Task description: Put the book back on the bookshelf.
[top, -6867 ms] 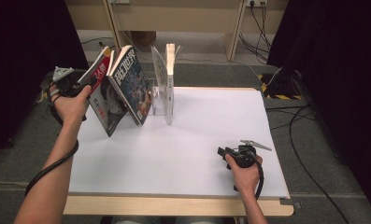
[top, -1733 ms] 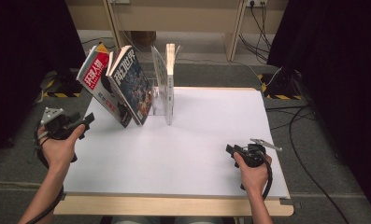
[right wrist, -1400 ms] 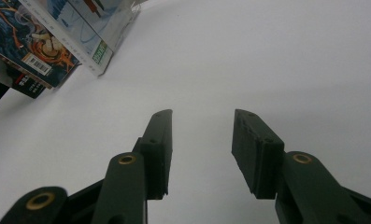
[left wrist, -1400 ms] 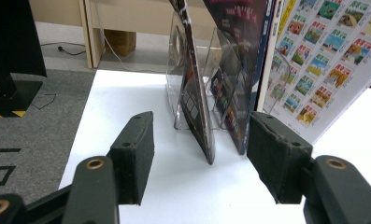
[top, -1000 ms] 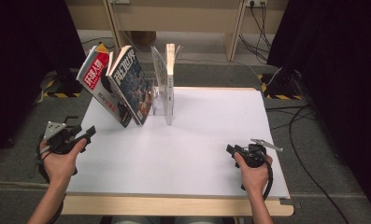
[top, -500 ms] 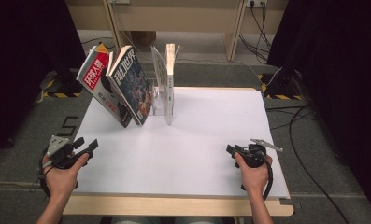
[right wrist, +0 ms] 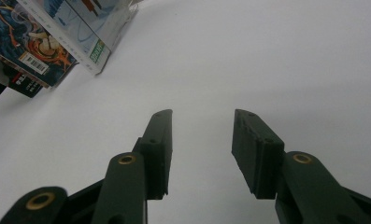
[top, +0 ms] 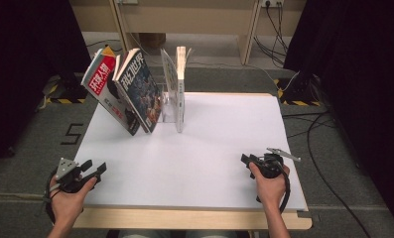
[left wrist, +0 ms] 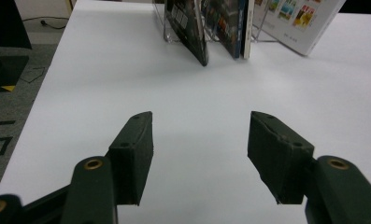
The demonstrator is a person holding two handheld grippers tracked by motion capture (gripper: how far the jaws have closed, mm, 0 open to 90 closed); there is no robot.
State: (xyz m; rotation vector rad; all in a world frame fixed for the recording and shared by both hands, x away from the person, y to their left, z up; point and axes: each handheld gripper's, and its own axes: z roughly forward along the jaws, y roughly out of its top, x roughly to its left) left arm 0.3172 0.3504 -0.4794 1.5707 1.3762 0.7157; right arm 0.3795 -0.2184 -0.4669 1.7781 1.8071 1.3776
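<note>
Four books lean in one clear rack (top: 168, 106) at the far left of the white desk (top: 219, 148): a red-covered book (top: 102, 84), a dark blue book (top: 141, 88), then two pale books (top: 177, 74) nearly upright. In both gripper views the books are cut off at the top edge, and their titles are hard to read. The left gripper (top: 94, 169) sits at the desk's near left corner, jaws spread and empty; the right gripper (top: 248, 160) sits near right, jaws likewise spread. Both are well apart from the books.
</note>
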